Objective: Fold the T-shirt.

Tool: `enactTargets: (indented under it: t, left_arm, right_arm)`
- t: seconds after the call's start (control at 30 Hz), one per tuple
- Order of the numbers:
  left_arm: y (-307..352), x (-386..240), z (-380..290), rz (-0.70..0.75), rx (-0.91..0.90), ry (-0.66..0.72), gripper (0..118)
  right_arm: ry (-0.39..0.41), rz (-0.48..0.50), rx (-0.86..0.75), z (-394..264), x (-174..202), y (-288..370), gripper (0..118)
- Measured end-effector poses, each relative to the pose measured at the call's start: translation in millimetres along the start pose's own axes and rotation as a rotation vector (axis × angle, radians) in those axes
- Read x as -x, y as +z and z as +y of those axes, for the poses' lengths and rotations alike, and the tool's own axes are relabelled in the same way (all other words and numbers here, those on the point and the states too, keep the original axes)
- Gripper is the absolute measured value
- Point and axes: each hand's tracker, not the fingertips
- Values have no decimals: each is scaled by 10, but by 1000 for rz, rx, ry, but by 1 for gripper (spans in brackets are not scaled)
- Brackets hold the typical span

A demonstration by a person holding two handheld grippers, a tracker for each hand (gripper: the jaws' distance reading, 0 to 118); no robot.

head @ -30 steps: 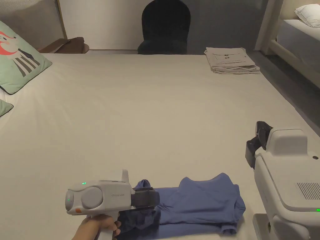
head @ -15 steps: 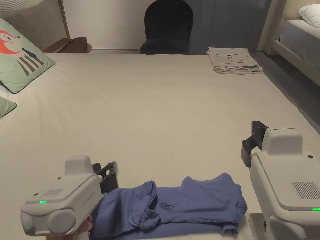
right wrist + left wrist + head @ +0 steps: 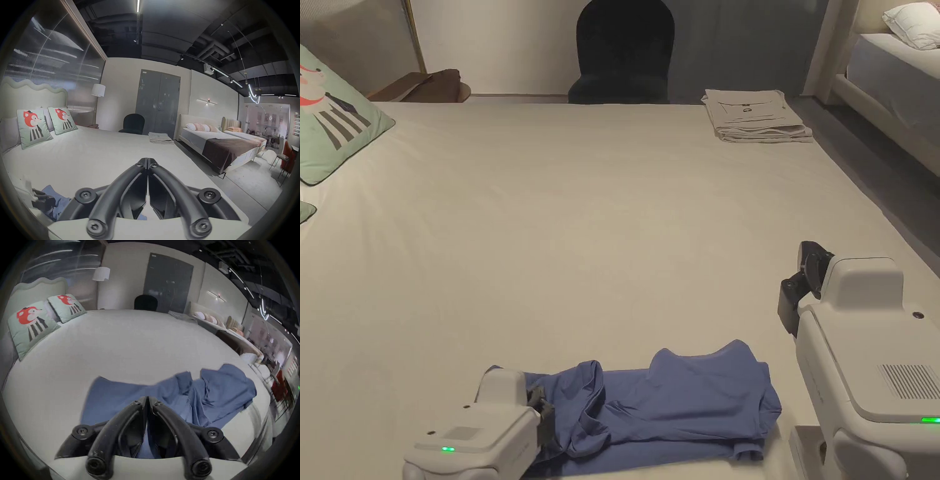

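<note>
A blue T-shirt (image 3: 681, 400) lies near the bed's front edge, long side left to right, with a rumpled ridge near its middle. In the left gripper view the T-shirt (image 3: 211, 392) spreads out ahead and to the right. My left gripper (image 3: 540, 406) sits low over the shirt's left end. Its jaws meet at the tips (image 3: 147, 400), and I see no cloth pinched between them. My right gripper (image 3: 807, 269) hovers above the sheet to the right of the shirt, apart from it, jaws pressed together (image 3: 147, 160) and empty.
The wide white bed (image 3: 581, 219) stretches away from me. A folded beige stack (image 3: 753, 115) rests at its far right corner and a green pillow (image 3: 331, 131) at the left edge. A dark chair (image 3: 622, 53) stands behind, and another bed (image 3: 894, 69) across the aisle.
My left gripper drew the folded-over part of the shirt out to the left, then dropped lower over the shirt's left end. The right gripper has barely moved.
</note>
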Motion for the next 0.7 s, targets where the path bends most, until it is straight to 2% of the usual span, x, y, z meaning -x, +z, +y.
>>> enactTargets:
  t: [0.3,0.4,0.5,0.7]
  left_arm:
    - [-245,-588,-162,-116,107,-69,0]
    - [-285,-666,-171,-77,97,-114,0]
    - [-196,-552,-60,-111,110,-64,0]
    - [266,-1,399,-228,-2,140,0]
  right_arm:
    - [-3,-36,11,-25,-169,12,0]
    - [-3,-42,11,-11,-191,26,0]
    - [-1,-43,7,2,-193,35,0]
    - [5,-28,2,31,-126,27,0]
